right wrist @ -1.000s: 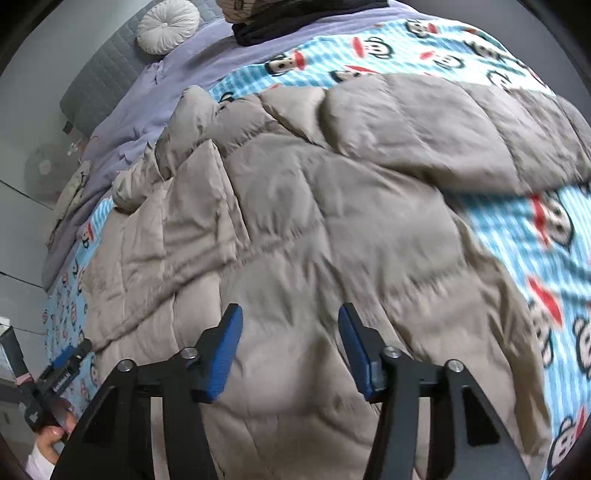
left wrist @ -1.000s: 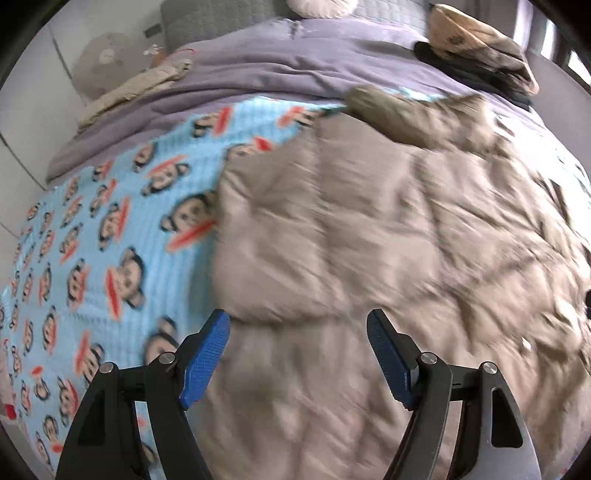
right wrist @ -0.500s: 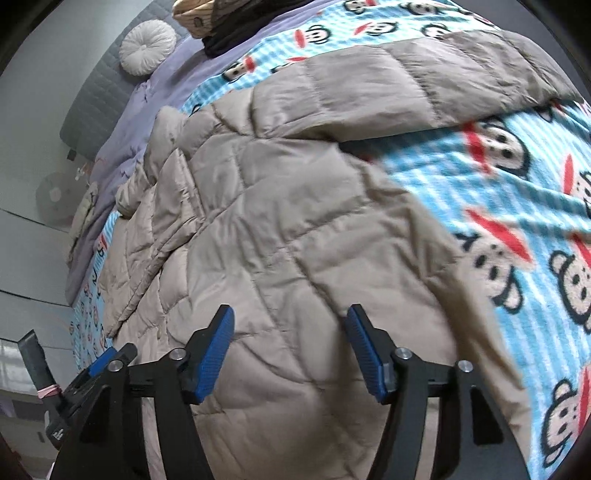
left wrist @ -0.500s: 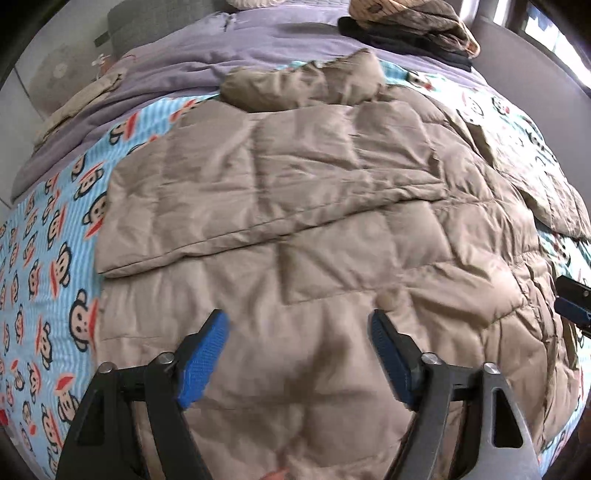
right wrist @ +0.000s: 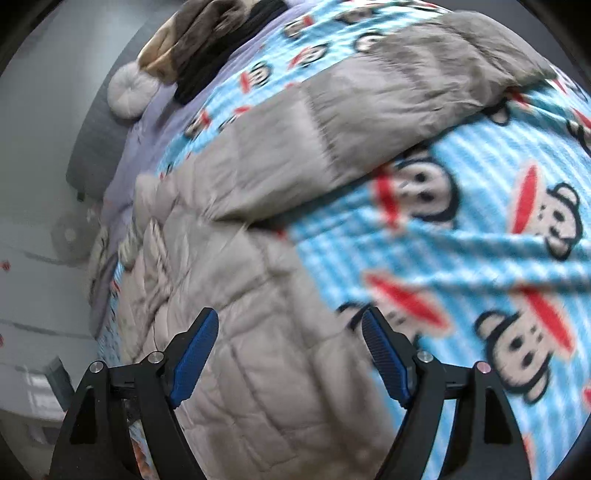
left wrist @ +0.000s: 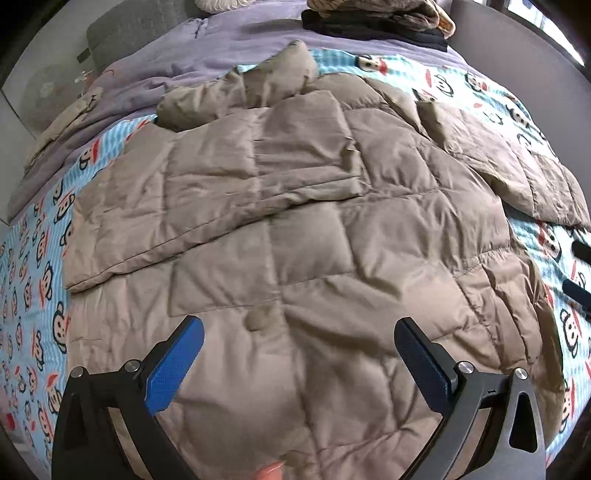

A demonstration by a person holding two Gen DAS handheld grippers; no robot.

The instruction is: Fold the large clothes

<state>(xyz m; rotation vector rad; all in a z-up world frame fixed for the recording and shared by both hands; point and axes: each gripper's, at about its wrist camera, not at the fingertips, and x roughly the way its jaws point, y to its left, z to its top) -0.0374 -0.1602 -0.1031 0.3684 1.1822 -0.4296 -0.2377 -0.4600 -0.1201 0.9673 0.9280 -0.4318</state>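
Note:
A beige quilted puffer jacket [left wrist: 317, 236] lies spread on a bed with a blue monkey-print blanket [left wrist: 33, 266]. One sleeve [left wrist: 229, 177] is folded across the jacket's body, and the other sleeve [right wrist: 388, 96] stretches out over the blanket. My left gripper [left wrist: 299, 332] hovers over the jacket's lower middle, jaws opening wide, nothing between them. My right gripper [right wrist: 290, 321] hovers over the jacket's side edge [right wrist: 266, 332] where it meets the blanket [right wrist: 480, 229]. Its jaws are opening and hold nothing. That view is blurred. The right gripper's dark fingertips [left wrist: 578, 290] show at the left wrist view's right edge.
A purple duvet [left wrist: 229, 59] and a grey headboard [left wrist: 125, 33] lie at the bed's far end. A pile of tan and black clothes [left wrist: 380, 18] and a round white cushion [right wrist: 129, 92] sit there. A fan [right wrist: 70, 236] stands beside the bed.
The left view swept from the blanket to over the jacket's middle. The right view swung to the jacket's edge and blanket. Both pairs of jaws have widened.

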